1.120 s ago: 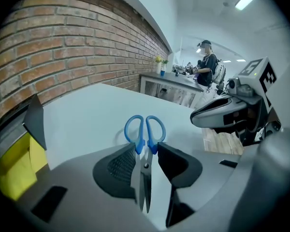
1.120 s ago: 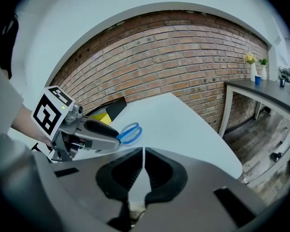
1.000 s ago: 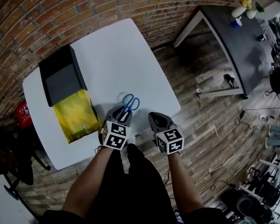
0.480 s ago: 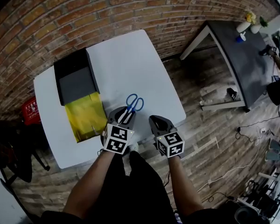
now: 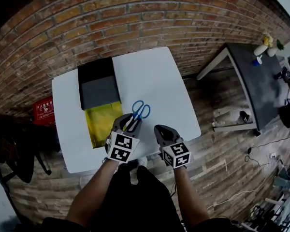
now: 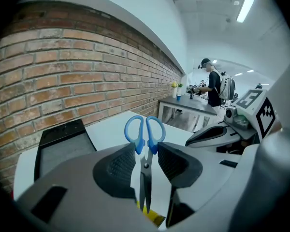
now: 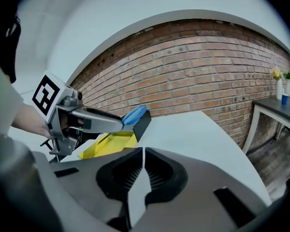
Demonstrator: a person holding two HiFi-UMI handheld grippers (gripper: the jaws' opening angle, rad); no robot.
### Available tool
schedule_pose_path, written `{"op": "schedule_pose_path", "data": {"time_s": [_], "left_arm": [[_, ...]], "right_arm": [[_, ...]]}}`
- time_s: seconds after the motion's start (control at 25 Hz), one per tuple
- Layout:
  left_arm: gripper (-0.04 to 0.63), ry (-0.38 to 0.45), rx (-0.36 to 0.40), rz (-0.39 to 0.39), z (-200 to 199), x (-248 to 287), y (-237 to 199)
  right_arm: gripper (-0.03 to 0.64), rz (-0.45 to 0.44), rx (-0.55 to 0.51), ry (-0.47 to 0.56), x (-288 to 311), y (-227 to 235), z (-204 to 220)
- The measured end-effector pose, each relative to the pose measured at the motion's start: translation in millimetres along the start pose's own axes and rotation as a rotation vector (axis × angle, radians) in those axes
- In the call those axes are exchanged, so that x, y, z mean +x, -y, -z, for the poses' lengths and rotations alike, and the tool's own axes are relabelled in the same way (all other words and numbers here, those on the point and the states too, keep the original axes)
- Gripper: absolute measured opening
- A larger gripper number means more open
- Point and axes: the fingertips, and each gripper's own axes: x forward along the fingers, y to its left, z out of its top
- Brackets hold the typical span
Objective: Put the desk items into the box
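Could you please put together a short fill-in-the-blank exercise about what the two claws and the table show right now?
1. The left claw is shut on scissors with ____ handles.
2. The right claw is shut and holds ____.
3. The black box sits on a ____ table.
Missing words: blue; nothing; white.
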Motion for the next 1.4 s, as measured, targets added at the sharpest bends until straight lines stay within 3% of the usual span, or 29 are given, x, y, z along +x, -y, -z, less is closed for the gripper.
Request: {"op": "schedule_pose_path", "data": {"time_s": [0.68,1.4], "left_arm": [[0.156,-0.020,-0.023,-0.123,38.8,-58.8,-81.0],[0.156,-0.202,-0.034,-0.075,108.2,-43.6,-116.8]], "right_arm": [[0.025,-0.114,-0.074,-0.010,38.7,-68.6,-13.3],[0.025,-0.082,-0.063,-0.049,47.4,-73.9,-5.3]]}}
